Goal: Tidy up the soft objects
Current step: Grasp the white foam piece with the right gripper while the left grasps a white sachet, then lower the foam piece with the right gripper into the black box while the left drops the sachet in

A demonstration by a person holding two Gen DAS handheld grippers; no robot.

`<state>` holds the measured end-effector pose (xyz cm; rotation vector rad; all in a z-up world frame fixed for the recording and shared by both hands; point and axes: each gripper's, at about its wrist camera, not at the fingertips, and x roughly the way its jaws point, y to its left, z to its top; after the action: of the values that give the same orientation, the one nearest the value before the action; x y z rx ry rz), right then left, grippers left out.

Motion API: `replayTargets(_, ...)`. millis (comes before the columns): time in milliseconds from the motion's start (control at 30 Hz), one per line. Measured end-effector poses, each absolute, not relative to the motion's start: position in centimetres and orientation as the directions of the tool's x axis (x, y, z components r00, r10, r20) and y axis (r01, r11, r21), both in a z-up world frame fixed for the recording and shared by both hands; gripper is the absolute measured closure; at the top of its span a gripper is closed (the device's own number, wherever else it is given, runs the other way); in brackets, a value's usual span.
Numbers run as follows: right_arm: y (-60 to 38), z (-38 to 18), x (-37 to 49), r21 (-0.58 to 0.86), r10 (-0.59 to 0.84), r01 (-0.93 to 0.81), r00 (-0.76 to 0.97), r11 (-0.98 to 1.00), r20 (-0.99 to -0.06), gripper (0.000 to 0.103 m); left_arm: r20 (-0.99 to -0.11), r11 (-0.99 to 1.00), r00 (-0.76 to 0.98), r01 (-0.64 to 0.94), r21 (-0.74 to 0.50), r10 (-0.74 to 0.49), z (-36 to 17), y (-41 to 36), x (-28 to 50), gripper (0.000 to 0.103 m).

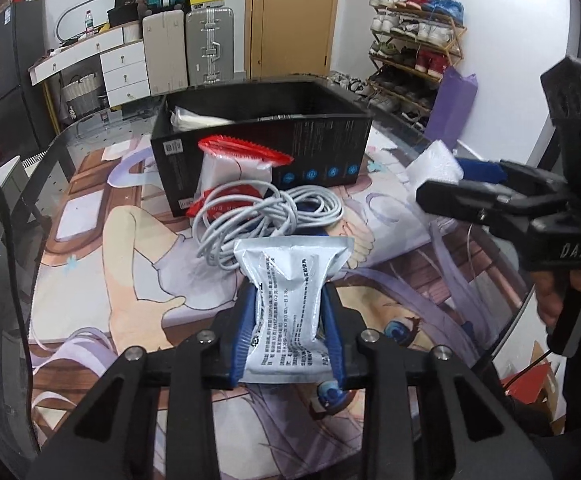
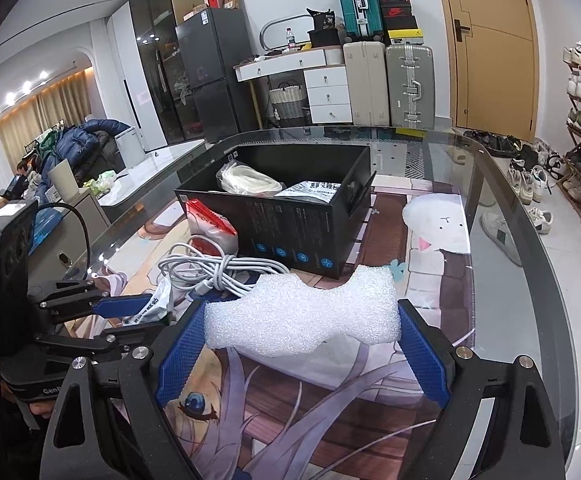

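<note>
Black box (image 2: pixel 290 216) open-topped — coiled cable (image 2: pixel 218 272), red-sealed bag (image 2: pixel 210 224) block its near wall.

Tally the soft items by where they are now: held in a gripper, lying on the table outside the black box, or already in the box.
Held: 2, silver pouch in left gripper, white foam piece in right gripper.
On table: 2, red-and-white bag, grey cable bundle.
In black box: 2, clear bag of white material, printed packet.
Total: 6

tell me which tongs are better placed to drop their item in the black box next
Right, probably. Its tongs hold the foam piece just short of the black box; the left tongs with the silver pouch sit behind the cable coil.
</note>
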<state>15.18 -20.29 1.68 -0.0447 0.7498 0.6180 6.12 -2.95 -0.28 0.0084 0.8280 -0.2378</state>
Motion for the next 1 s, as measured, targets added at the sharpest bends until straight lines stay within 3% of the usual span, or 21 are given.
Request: replayTargets(1000,-17.5,5.8,15.1,0.084,0.512,-0.589,0.612,0.803,-0.603,0.011,-0.610,0.980,0.767,0.164,-0.111,-0.197,5.4,1.0,10.0,0.072)
